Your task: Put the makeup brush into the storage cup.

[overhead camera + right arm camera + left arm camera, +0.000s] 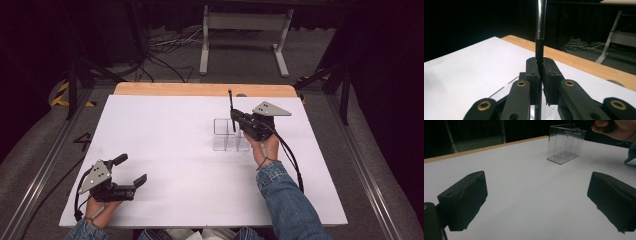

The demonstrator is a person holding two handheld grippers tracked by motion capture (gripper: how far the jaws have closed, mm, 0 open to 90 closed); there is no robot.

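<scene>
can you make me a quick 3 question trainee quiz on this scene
1. True or false: the left claw is shut on a pen.
2. What does the right claw hold? A) a black pen B) a spoon C) a cloth
3. What sits on the white table under the right claw?

Key: 1 false, its jaws are apart and empty; 2 A, the black pen; 3 a clear divided box.

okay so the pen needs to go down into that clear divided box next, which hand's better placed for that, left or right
Right. The right tongs are shut on the pen, holding it upright directly over the clear box. The left tongs are open and empty, near the table's front left corner, far from the box.
</scene>
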